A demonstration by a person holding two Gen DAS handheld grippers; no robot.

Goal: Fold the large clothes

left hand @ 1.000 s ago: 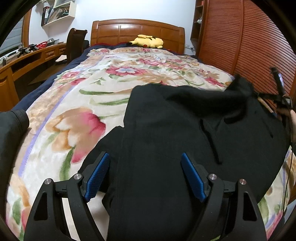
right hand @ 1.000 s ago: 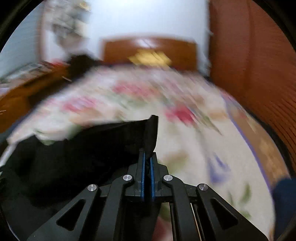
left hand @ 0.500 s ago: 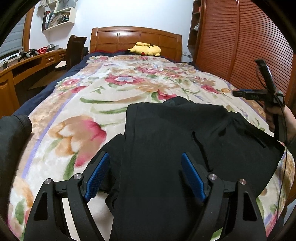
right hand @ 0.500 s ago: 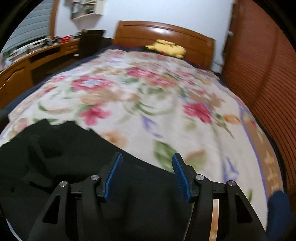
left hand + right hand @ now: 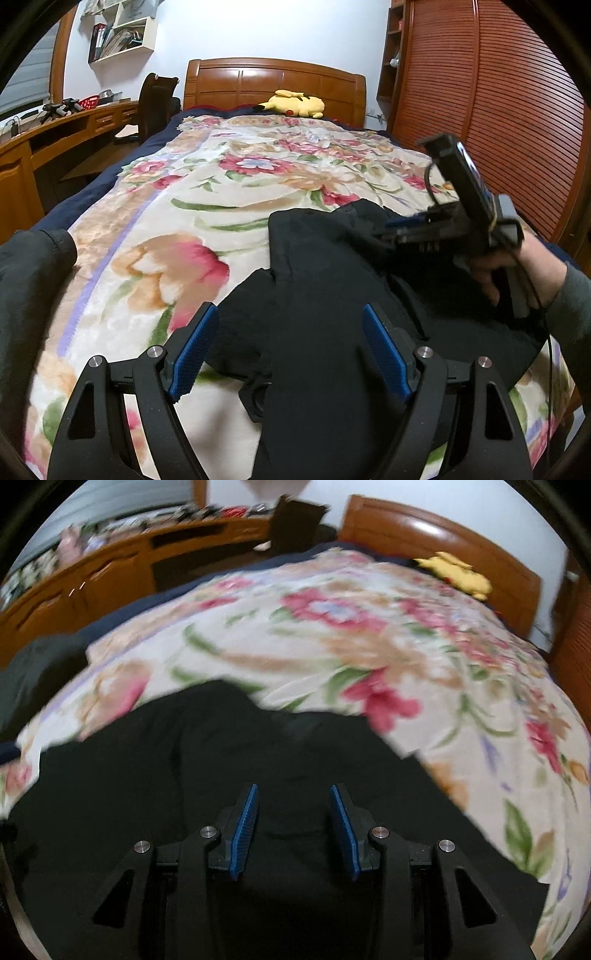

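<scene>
A large black garment point(image 5: 332, 295) lies partly folded on the near end of the floral blanket point(image 5: 221, 184). My left gripper point(image 5: 290, 347) hovers open just over its near left part, with cloth under the jaws but no grip. My right gripper point(image 5: 293, 827) points down at the black garment point(image 5: 221, 775). Its jaws are closing, still apart, and the blue pads point(image 5: 245, 830) do not press on any cloth. In the left wrist view a hand point(image 5: 517, 266) holds that gripper low over the garment's far right edge.
A yellow plush toy point(image 5: 293, 103) lies by the wooden headboard point(image 5: 273, 81). A wooden desk point(image 5: 55, 129) and a dark chair point(image 5: 155, 103) stand left of the bed. Slatted wooden doors point(image 5: 498, 110) run along the right. A dark sleeve point(image 5: 29, 277) is at the left edge.
The right gripper let go of the garment's edge, opened, then swung down and left over the cloth with its jaws narrowing. The lifted cloth now lies flat. The left gripper stayed open.
</scene>
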